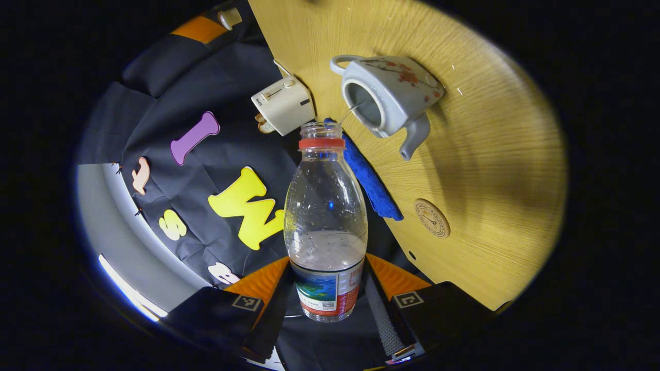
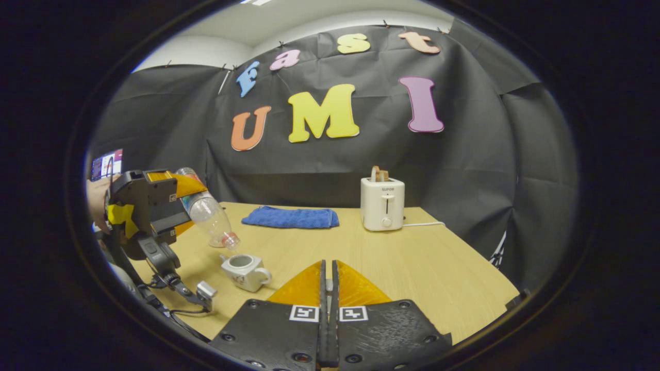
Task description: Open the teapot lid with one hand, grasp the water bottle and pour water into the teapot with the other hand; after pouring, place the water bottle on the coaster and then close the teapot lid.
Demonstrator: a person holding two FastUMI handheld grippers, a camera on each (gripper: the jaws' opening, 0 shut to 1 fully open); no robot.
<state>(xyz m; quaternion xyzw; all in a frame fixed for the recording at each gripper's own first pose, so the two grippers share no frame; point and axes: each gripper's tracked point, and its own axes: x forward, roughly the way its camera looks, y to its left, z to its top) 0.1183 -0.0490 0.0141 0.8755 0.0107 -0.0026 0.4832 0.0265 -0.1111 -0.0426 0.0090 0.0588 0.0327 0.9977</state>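
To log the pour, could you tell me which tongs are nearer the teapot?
Left. The left tongs tilt the water bottle just above the teapot; the right tongs sit farther off.

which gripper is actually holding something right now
The left gripper: its fingers clamp the tilted water bottle over the teapot. The right gripper is shut, with nothing visible between its fingers.

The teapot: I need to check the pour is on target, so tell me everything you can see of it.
The teapot is a small, squarish, pale glazed ceramic pot with a red blossom pattern, a loop handle and a short spout. It stands upright on the wooden table with its lid off and its round mouth open. The water bottle, held tilted in the left gripper, sends a thin stream into that mouth. Nothing else touches it.
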